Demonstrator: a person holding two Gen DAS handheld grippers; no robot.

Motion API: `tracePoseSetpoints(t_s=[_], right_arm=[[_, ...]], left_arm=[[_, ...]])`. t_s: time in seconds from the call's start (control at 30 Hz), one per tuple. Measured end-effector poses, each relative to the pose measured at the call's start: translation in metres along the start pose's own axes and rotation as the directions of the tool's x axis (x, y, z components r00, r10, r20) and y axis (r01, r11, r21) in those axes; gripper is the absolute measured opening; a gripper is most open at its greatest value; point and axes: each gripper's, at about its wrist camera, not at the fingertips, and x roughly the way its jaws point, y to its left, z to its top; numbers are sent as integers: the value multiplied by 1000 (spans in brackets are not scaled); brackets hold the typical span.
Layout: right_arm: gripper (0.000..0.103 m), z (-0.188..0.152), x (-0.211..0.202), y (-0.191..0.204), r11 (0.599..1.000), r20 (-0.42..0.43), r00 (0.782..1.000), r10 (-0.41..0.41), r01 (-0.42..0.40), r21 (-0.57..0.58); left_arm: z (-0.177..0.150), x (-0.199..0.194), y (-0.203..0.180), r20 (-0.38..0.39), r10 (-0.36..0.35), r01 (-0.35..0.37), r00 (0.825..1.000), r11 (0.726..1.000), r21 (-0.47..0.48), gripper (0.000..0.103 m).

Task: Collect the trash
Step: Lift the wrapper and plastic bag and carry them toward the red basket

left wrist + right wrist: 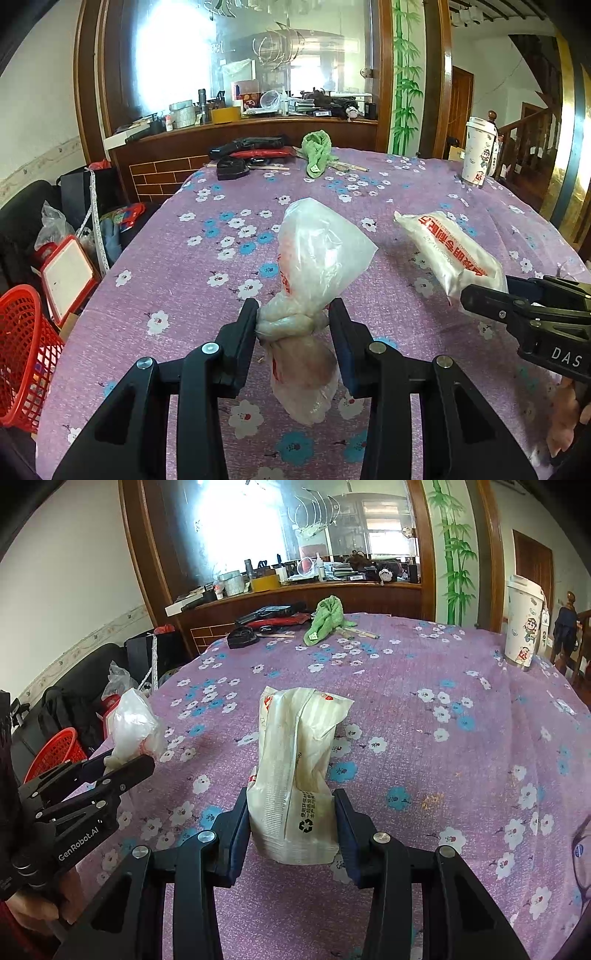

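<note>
— Since both grippers are loaded, which one's nearer the basket [26,354]?

— The left gripper [292,321], I'd say — its jaws are partly closed, pinching the knot of the bag [317,251], which sticks up past the fingers at frame centre. The basket sits at lower left, off the table [192,266] edge.

— And the right gripper [291,812]?

— Clamped on the wrapper [295,760], long axis running away from the fingers, centre frame — the basket's at far left there, beyond the other hand.
</note>
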Motion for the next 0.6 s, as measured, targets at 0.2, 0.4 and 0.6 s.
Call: tracePoseSetpoints(t_s=[0.2,0.4,0.6], right_arm=[[46,3,-3,-2,1000,9,1000,-17,17,14],[46,5,-22,4,998,18,999,-31,30,48],[46,-2,-50,23,999,36,999,-36,34,32]], left_arm=[[1,-2,-1,12,9,-9,1000,1000,1,37],[1,-5,6,8,-17,17,1000,999,-35,37],[0,-26,9,33,-13,15,999,999,-37,37]])
